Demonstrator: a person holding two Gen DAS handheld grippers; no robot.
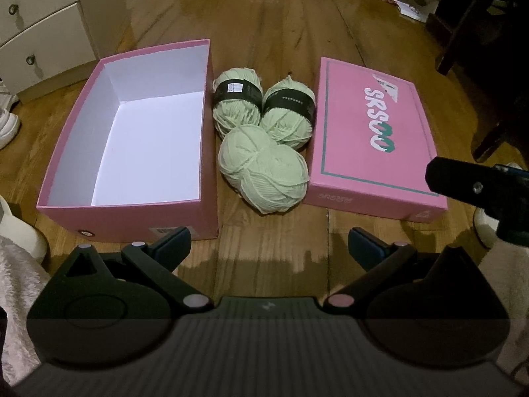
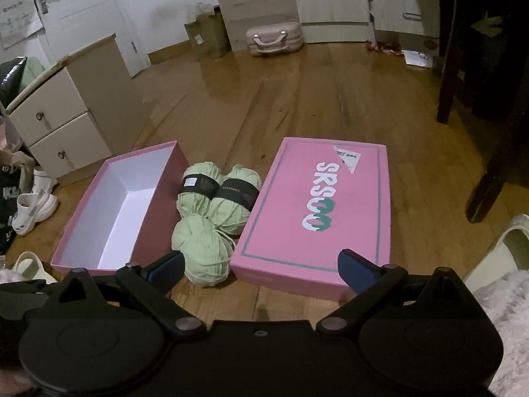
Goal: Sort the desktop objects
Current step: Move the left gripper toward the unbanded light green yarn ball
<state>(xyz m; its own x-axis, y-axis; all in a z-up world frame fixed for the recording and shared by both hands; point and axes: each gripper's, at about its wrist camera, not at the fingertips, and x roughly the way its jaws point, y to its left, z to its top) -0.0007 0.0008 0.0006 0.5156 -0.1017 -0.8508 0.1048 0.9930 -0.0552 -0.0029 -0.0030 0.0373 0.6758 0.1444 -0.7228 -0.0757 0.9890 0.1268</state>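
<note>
Three pale green yarn balls lie on the wooden floor between an open pink box (image 1: pixel 66 162) (image 2: pixel 82 225) on the left and its pink lid (image 1: pixel 370 132) (image 2: pixel 317 211) on the right. Two balls at the back (image 1: pixel 236 99) (image 1: pixel 287 112) (image 2: pixel 195 192) (image 2: pixel 236 198) wear black paper bands. The nearest ball (image 1: pixel 264 168) (image 2: pixel 203 251) has none. My left gripper (image 1: pixel 269 248) stands open just short of the yarn, nothing between its fingers. My right gripper (image 2: pixel 261 268) is open too, in front of the nearest ball and the lid's front edge. The box is white inside and holds nothing.
A white drawer cabinet (image 1: pixel 36 23) (image 2: pixel 62 122) stands left of the box, with white shoes (image 2: pixel 34 203) beside it. A dark chair leg (image 2: pixel 489 178) rises at the right. A pink case (image 2: pixel 274 38) and a cardboard box (image 2: pixel 208 34) stand by the far wall. Fluffy fabric (image 2: pixel 509 324) borders the near corners.
</note>
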